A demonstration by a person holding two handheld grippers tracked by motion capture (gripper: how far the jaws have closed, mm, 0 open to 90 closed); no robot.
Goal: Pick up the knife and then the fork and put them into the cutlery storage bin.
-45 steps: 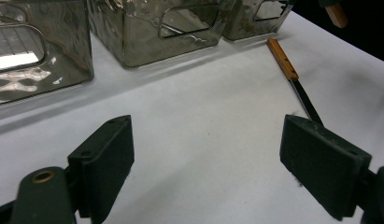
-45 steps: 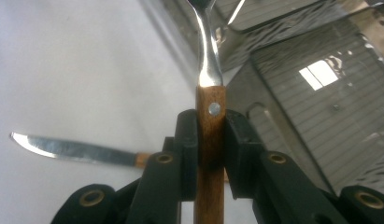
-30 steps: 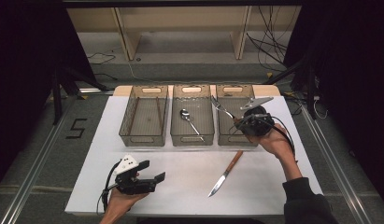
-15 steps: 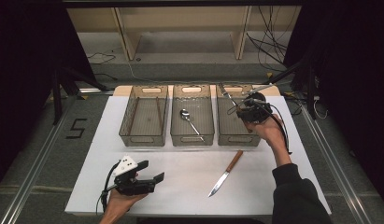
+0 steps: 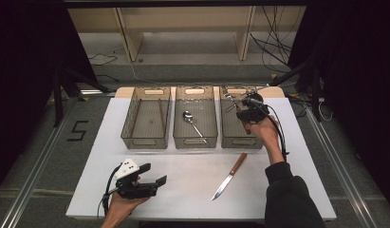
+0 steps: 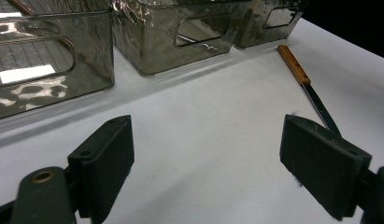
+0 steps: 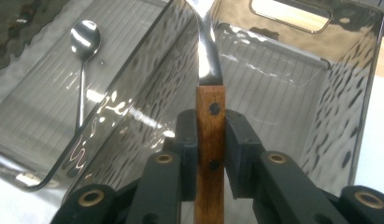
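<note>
My right gripper [image 5: 246,112] is shut on the wooden handle of a utensil [image 7: 210,107] and hangs over the right bin [image 5: 229,140]. The utensil's shiny metal neck [image 5: 233,100] points up and to the far left; its tip runs out of the right gripper view. The pads [image 7: 239,140] press the handle from both sides. A spoon [image 5: 192,121] lies in the middle bin [image 5: 195,141], also seen as the spoon [image 7: 84,37] to the left. My left gripper [image 5: 152,183] rests open near the front left, jaws wide over bare table [image 6: 208,158].
A wooden-handled knife [image 5: 229,175] lies on the white mat in front of the right bin, its handle [image 6: 293,64] toward the bins. The left bin [image 5: 144,140] holds a thin brown stick [image 5: 160,110]. The three smoky clear bins stand side by side at the back.
My right hand has carried the utensil farther back and slightly left, from the right bin's front edge to over its middle. The left gripper has stayed put.
</note>
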